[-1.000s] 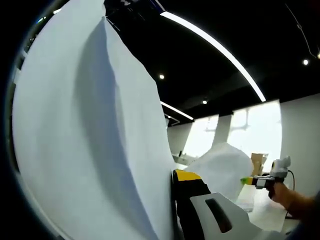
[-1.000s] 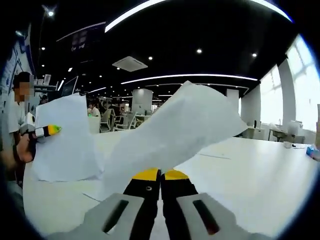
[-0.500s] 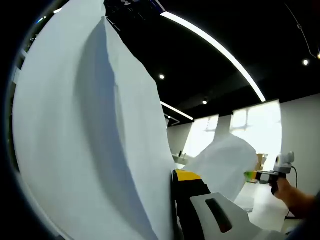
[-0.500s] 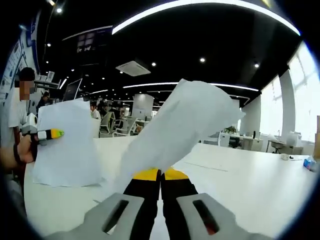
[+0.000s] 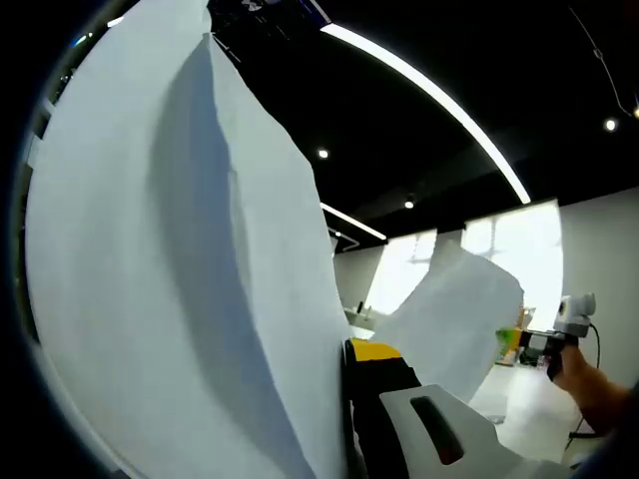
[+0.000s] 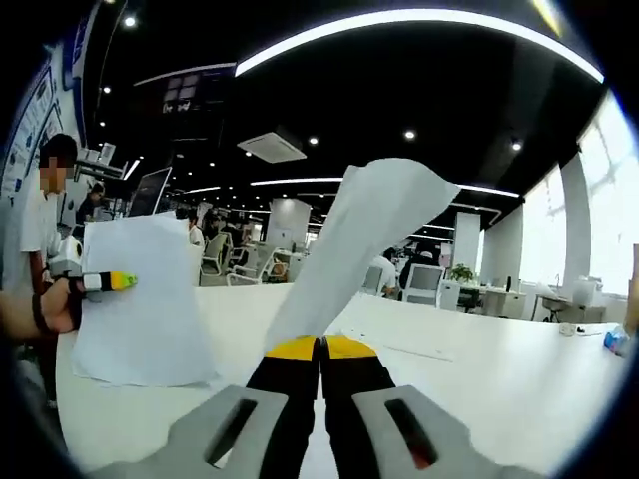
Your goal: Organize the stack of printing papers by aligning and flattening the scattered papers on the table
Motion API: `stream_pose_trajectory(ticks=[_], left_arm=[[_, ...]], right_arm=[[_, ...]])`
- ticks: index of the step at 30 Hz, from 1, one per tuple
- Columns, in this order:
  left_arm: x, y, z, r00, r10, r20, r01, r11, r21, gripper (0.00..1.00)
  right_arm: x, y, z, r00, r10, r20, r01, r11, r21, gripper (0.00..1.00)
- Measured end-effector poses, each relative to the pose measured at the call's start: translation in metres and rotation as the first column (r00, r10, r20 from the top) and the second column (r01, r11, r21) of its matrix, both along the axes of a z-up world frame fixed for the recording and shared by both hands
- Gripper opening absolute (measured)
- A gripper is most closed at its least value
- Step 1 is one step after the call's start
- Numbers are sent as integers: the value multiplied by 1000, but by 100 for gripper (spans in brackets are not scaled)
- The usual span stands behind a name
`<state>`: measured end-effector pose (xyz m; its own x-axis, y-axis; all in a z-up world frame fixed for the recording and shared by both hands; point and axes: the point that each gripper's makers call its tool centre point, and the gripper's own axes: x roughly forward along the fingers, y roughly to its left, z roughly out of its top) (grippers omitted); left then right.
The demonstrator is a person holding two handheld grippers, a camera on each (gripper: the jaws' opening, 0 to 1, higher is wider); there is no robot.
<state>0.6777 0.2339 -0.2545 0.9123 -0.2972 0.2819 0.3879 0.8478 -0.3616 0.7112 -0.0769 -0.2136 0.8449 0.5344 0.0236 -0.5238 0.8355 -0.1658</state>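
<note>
I am holding one thin white sheet of printing paper [image 5: 180, 269] in the left gripper [image 5: 351, 349]; it is rising from the clenched jaws and blocking most of the left gripper view, so its lower edge is cut off. The left gripper [image 6: 112, 282] is also appearing in the right gripper view, its sheet hanging down to the near left edge of the white tabletop [image 6: 499, 369]. The right gripper [image 6: 321, 346] is clamping a second white sheet [image 6: 364, 244], which is standing up tilted, bottom hidden behind the jaws. I am seeing that gripper [image 5: 519, 337] far right in the left gripper view, too small to make out the jaws. Around us, dark ceiling with light strips [image 6: 419, 20], bright windows [image 6: 604, 239], office chairs [image 6: 424, 284].
</note>
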Motion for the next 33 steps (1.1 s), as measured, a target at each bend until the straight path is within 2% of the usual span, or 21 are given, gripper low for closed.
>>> stream_pose_trajectory(ticks=[16, 28, 33], left_arm=[[-1, -1, 0, 1000, 0, 0, 0, 1000, 0, 8], [-1, -1, 0, 1000, 0, -1, 0, 1000, 1, 8], [-1, -1, 0, 1000, 0, -1, 0, 1000, 1, 8]], right_arm=[[-9, 2, 19, 999, 15, 34, -16, 999, 29, 0], [-22, 4, 46, 996, 42, 75, -46, 998, 49, 0], [-24, 5, 49, 996, 46, 80, -50, 998, 45, 0]])
